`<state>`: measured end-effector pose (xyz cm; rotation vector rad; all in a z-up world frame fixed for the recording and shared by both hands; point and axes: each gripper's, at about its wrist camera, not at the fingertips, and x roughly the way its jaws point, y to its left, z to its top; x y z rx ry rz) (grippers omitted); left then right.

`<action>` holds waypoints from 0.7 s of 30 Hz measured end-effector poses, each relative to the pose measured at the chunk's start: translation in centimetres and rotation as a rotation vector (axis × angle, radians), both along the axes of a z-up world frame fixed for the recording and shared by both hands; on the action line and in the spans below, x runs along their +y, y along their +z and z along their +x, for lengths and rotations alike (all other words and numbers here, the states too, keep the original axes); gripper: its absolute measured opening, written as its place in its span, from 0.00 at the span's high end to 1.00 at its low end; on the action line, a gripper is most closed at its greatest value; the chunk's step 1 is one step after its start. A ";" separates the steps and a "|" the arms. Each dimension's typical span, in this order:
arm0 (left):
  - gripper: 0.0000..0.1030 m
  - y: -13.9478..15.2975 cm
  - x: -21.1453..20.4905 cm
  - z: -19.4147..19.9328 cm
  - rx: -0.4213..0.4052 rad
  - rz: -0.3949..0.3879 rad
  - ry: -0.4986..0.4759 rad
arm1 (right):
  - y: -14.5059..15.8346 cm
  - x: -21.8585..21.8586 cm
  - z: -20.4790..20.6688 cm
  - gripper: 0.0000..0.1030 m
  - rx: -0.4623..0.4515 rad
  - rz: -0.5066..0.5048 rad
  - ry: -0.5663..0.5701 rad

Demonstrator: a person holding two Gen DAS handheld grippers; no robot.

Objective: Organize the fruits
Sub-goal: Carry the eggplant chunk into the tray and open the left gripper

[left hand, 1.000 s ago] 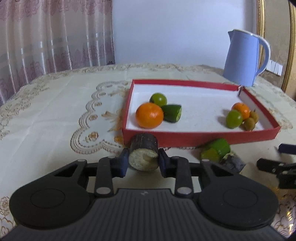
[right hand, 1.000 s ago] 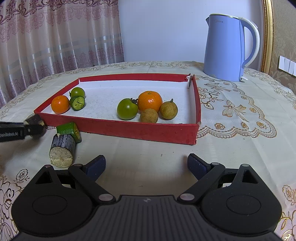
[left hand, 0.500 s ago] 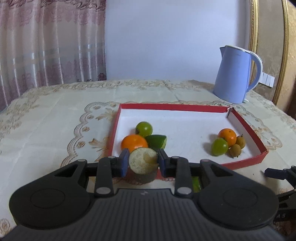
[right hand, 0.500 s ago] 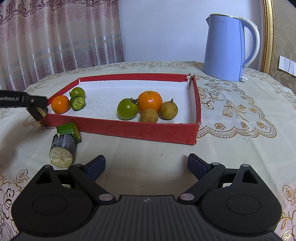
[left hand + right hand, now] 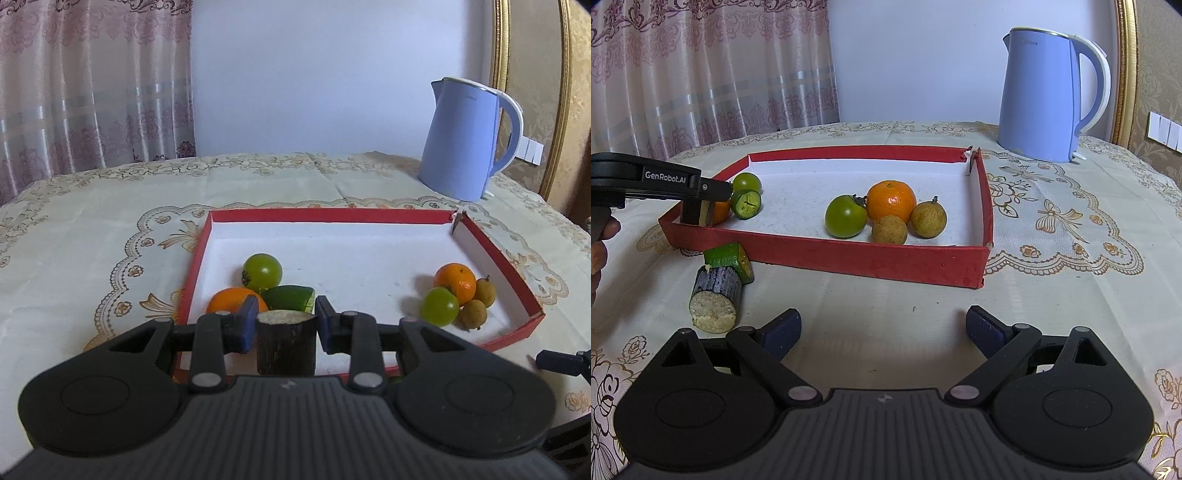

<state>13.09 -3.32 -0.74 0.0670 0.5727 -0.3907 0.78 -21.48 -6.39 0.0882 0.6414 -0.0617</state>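
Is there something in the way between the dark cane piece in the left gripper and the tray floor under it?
Nothing visible blocks it. The left gripper holds the cane piece inside the red tray, just past its front wall. An orange and a green piece sit just beyond it.

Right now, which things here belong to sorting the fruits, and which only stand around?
Belong to the job:
- sugarcane piece held in the left gripper
- second sugarcane piece on the cloth
- green cut piece beside it
- red tray with its fruits
- right gripper, open

Just standing about:
- blue kettle
- curtain
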 end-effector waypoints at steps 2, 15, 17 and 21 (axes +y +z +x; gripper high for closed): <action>0.71 0.0 -0.1 0.2 0.000 -0.003 0.000 | 0.0 0.0 0.0 0.06 0.000 0.000 0.000; 0.71 0.0 -2.1 1.3 -0.031 0.044 -0.020 | 0.0 0.0 0.0 0.06 0.000 0.000 0.000; 0.70 0.1 -2.1 1.2 -0.039 0.045 -0.020 | 0.0 0.0 0.0 0.06 0.000 0.000 0.000; 0.23 1.0 -1.3 0.3 -0.095 0.016 0.003 | 0.0 0.0 0.0 0.06 0.000 0.000 0.000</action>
